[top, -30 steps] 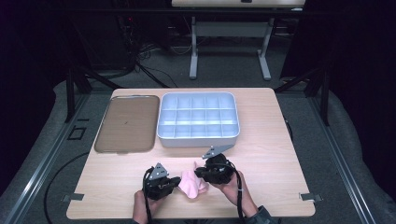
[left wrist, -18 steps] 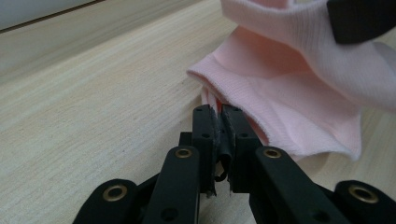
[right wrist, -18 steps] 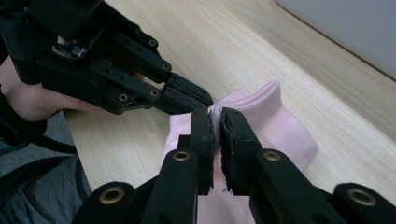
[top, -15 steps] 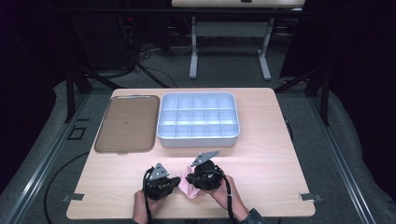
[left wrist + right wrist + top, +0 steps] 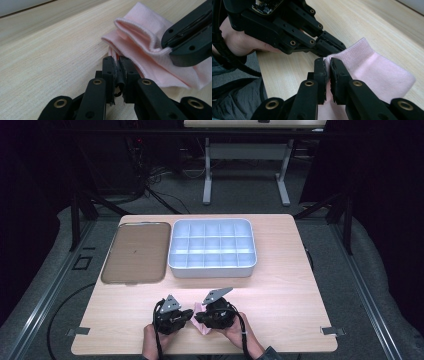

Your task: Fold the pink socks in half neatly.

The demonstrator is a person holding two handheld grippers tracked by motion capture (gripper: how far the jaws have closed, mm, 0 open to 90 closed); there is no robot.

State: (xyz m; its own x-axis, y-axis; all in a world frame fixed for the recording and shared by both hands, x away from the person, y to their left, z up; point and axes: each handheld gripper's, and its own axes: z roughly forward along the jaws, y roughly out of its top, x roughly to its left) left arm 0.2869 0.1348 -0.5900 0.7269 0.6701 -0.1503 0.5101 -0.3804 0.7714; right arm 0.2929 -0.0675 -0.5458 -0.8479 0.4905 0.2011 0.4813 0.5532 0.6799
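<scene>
Inspecting the scene, largest item to smallest:

Table point(image 5: 280, 285): light wood top; both grippers work low at its near edge, between the person's two hands.

Lid point(image 5: 134, 252): brown, flat, well beyond the left gripper and off to its left; untouched.

Compartment box point(image 5: 212, 247): pale, gridded, cells look empty; well ahead of both grippers, just beside the lid.

Left gripper point(image 5: 117, 65): jaws clenched on a thin edge of the pink cloth, which comes out between the tips in its own view. Grasp looks shallow.

Right gripper point(image 5: 327, 66): jaws clamped on the ribbed hem of the cloth, facing the left gripper almost tip to tip in the high view point(image 5: 200, 316).

Pink cloth point(image 5: 150, 50): small knitted piece, possibly a sock, though I cannot tell for certain. It lies on the table directly between the two grippers, pinched by both, partly doubled over with a raised fold near the right gripper's tips.

Step in hand: judged to be folding or straightening the cloth, with both holds set.

Next move calls for: drawing one held edge across the other evenly, keeping both grips firm, as the left one has little cloth in it and could slip.
</scene>
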